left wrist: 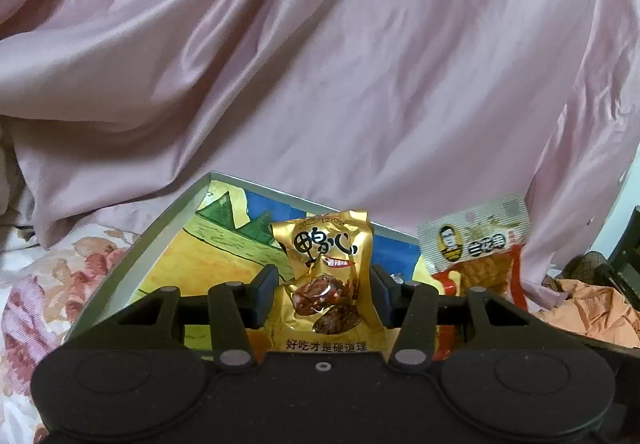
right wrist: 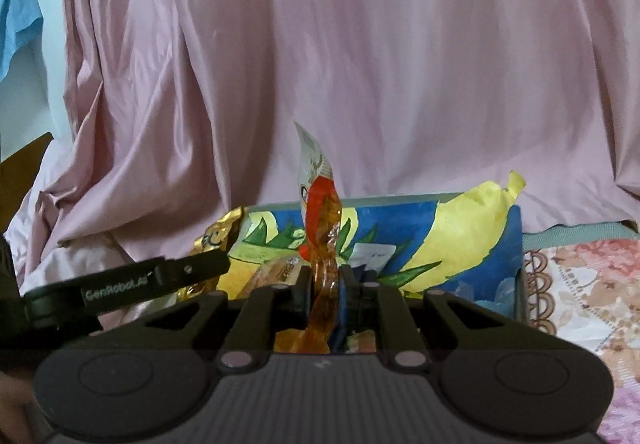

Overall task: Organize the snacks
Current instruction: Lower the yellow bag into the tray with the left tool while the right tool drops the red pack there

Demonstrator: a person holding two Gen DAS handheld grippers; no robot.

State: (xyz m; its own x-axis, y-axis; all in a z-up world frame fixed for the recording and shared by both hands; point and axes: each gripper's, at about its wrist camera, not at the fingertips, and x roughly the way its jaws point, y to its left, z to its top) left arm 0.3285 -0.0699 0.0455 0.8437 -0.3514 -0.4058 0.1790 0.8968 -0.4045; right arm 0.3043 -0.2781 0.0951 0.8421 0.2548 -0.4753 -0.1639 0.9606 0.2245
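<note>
Left hand-held gripper clamps gold packet; right hand-held gripper pinches orange packet. Carry over painted box, lower before releasing.

The right gripper pinches a red-and-clear snack packet edge-on, above a painted box. The left gripper's finger reaches in beside a gold packet. Pink cloth hangs behind.

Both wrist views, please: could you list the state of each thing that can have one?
Left tool: shut on the gold snack packet.
Gold snack packet: sealed, held upright.
Right tool: shut on the red snack packet.
Red snack packet: sealed, held edge-on.
Painted box: open, holding snacks.
</note>
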